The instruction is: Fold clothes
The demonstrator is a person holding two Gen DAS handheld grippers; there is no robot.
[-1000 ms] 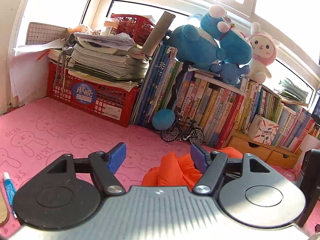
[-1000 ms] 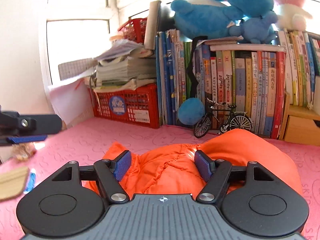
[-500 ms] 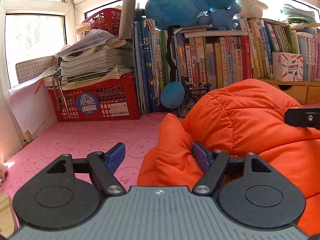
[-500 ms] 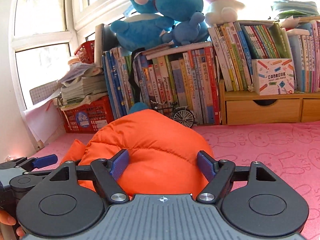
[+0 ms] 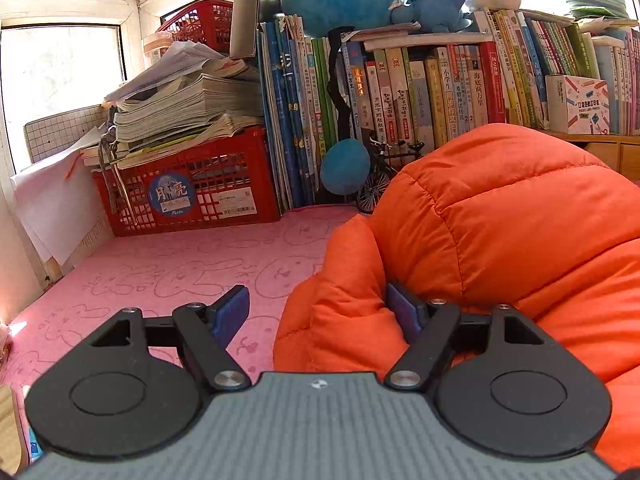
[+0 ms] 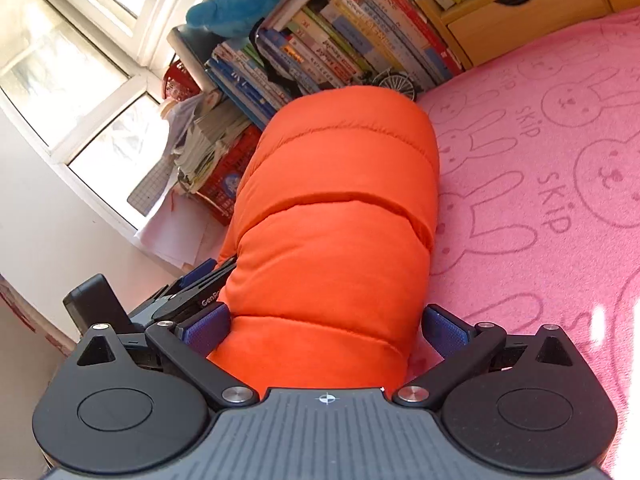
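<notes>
An orange padded jacket (image 6: 340,216) is seen lying in a bundled fold on the pink mat (image 6: 560,160), apparently nearly folded. It is straddled, not pinched, by the right gripper (image 6: 324,328), whose jaws have just been widening; the left gripper (image 5: 316,314) is spread too, one pad against a bulge of the jacket, nothing clamped.

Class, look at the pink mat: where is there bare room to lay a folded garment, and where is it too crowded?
Free: the pink rabbit-print mat right of the puffy orange quilted jacket, and the patch between the jacket and the red plastic crate. Crowded: the back edge, with the row of upright books and the small model bicycle.
</notes>
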